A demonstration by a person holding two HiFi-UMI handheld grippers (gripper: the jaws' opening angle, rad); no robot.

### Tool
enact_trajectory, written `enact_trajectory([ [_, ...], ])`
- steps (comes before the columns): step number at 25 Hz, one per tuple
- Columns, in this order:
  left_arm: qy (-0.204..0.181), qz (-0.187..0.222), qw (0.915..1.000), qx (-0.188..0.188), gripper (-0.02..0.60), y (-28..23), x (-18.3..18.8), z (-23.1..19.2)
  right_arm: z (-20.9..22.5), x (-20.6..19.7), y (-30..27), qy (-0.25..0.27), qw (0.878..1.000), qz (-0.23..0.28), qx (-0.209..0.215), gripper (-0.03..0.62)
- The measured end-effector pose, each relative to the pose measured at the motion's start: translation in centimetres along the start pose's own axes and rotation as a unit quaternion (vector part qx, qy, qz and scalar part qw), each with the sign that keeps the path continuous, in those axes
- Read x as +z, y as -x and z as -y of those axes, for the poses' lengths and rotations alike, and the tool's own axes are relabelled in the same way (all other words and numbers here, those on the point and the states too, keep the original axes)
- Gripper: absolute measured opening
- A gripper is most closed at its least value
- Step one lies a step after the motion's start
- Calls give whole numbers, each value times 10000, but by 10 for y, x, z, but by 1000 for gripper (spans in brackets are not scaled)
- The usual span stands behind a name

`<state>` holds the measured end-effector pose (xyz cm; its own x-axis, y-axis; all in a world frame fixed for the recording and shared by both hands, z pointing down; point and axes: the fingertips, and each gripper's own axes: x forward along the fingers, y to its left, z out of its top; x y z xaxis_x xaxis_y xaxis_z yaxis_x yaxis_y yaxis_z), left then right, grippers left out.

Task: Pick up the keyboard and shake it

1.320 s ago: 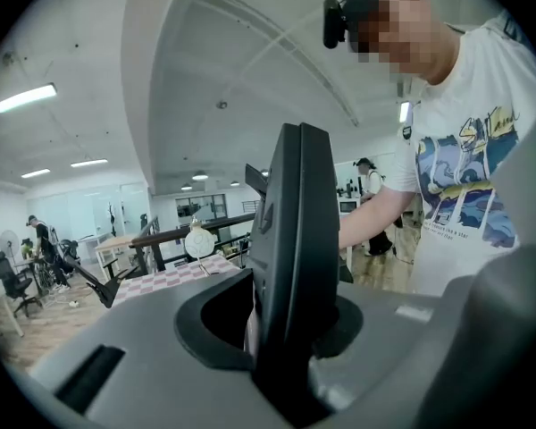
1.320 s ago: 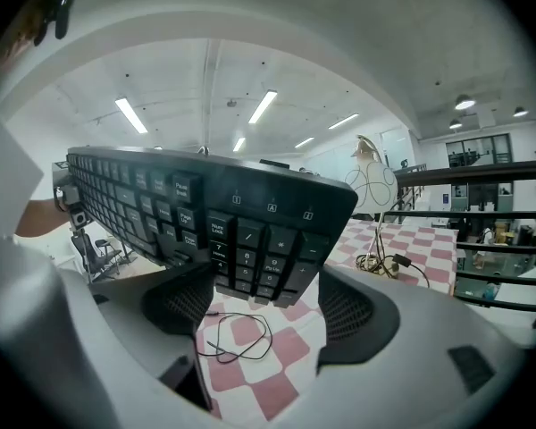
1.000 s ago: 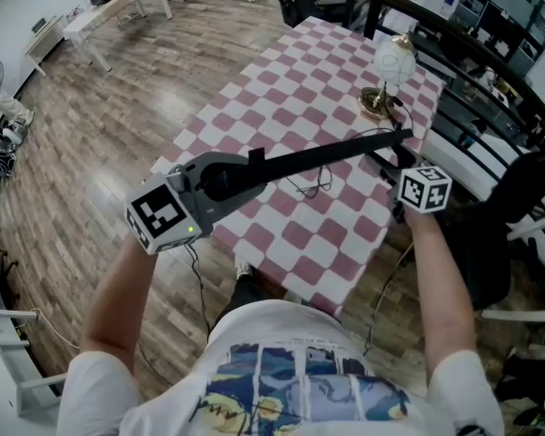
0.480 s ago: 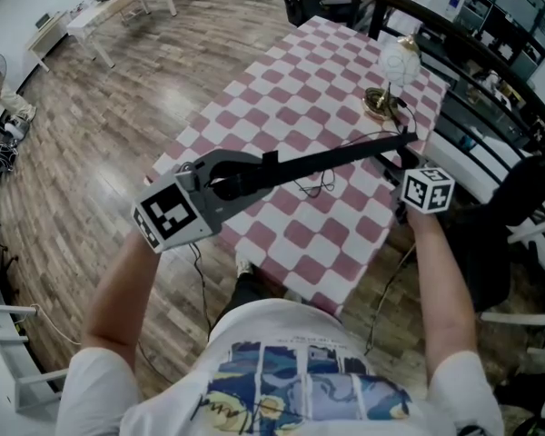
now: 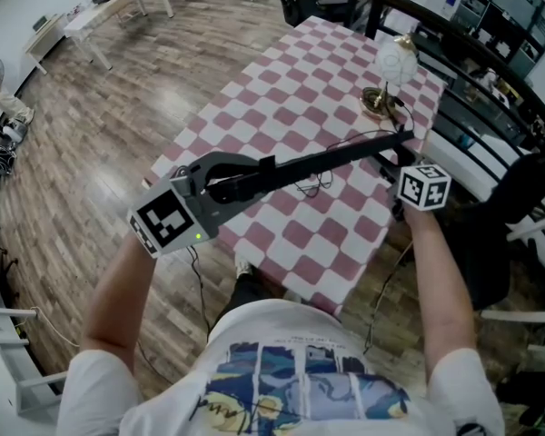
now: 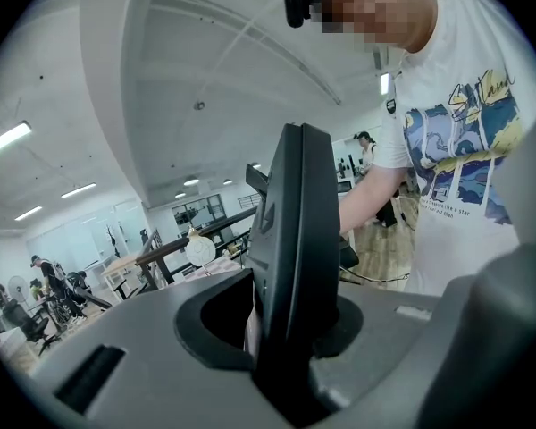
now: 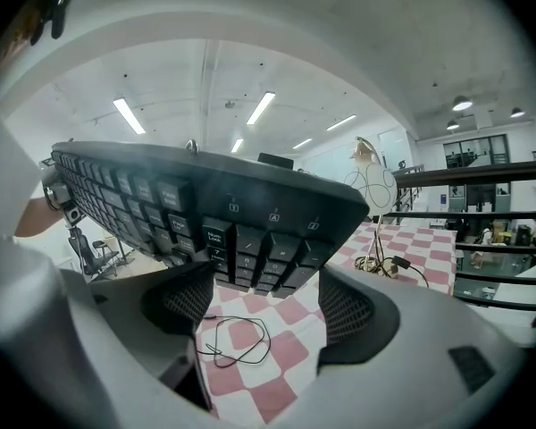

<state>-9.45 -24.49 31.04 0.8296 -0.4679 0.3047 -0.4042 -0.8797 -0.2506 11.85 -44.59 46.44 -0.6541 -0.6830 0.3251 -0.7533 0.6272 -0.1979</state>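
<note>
1. Head view: left gripper (image 5: 232,178) clamped on keyboard (image 5: 327,157) end, dipped slightly versus half a second ago.
2. Keyboard aloft over table (image 5: 282,89); shake looks underway.
3. Right gripper (image 5: 400,162) jaws wide round numpad end; pad contact unclear.

The keyboard (image 5: 318,160) is black and long, with a number pad at the end on the person's right. It is held in the air above the checked table (image 5: 282,107), gripped at both ends. From above it is seen edge-on, as a thin bar slanting up to the right. Its keys are turned downward.
</note>
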Motion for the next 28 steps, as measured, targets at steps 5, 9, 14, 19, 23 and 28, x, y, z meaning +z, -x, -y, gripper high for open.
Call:
enact_trajectory([
  [5, -33, 23, 10000, 4, 89, 2, -2, 0, 2, -5, -1, -12, 10000, -77, -37, 367],
  [9, -161, 24, 9999, 31, 89, 2, 0, 2, 1, -2, 0, 9, 10000, -27, -33, 367],
  [14, -286, 58, 9996, 30, 89, 1, 2, 8, 1, -4, 2, 15, 10000, 18, -29, 367],
  [19, -611, 70, 9981, 38, 89, 0, 5, 10, 1, -1, 2, 33, 10000, 43, -45, 367],
  [23, -669, 99, 9977, 31, 89, -1, 6, 11, 1, -2, 1, 18, 10000, 38, -52, 368],
  [28, -721, 77, 9974, 32, 91, 0, 4, 11, 0, -2, 0, 24, 10000, 44, -59, 368],
])
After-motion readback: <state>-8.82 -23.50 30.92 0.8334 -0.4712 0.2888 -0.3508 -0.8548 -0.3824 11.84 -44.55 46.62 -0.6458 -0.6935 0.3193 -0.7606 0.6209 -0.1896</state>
